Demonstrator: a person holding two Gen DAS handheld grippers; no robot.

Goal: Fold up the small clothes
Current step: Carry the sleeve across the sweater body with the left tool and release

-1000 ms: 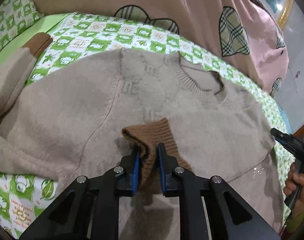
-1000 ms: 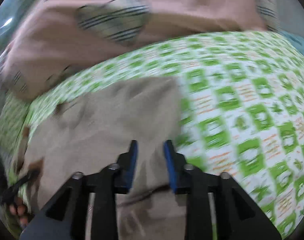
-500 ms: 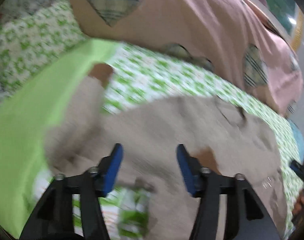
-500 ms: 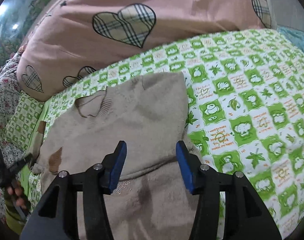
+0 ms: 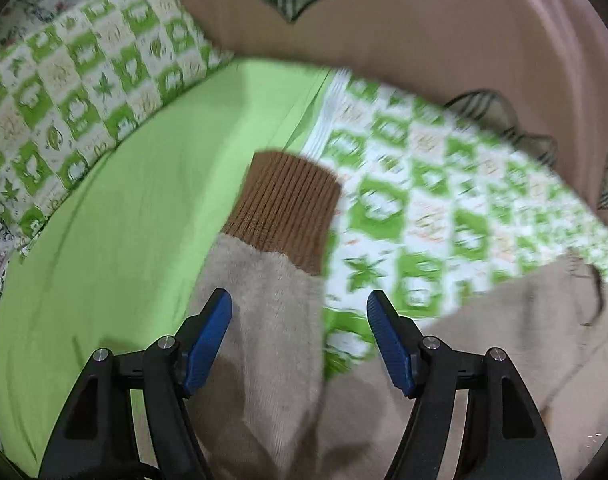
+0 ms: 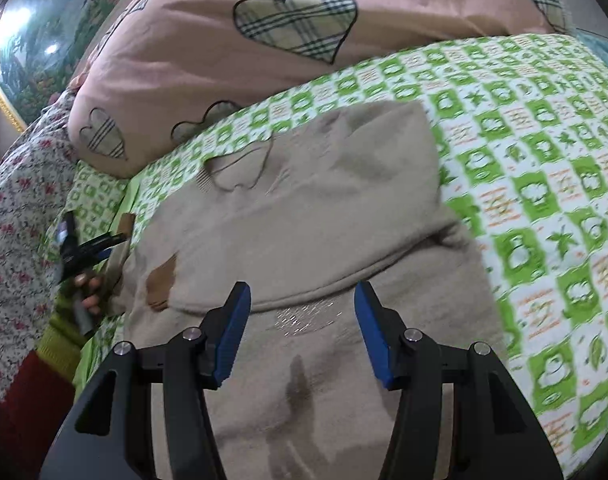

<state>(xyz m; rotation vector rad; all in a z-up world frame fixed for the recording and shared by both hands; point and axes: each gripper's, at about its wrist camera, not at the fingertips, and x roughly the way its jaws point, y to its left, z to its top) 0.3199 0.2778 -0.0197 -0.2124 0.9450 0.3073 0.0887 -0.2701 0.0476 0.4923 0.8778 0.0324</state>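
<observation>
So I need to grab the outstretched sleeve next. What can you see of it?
The sleeve is fuzzy beige knit ending in a ribbed brown cuff. It lies flat, reaching away from the sweater body across the plain green sheet and the checked cover's edge. The open left gripper straddles it, with no contact visible.

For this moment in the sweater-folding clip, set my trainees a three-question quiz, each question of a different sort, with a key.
1. True or false: the left gripper is shut on the brown cuff.
2. Multiple choice: the sleeve in front of the left gripper lies partly on A) the plain green sheet B) a wooden floor C) a chair.
3. Fill in: the right gripper hovers open over the beige ___.

Key: 1 false, its jaws stand open; 2 A; 3 sweater.
</observation>
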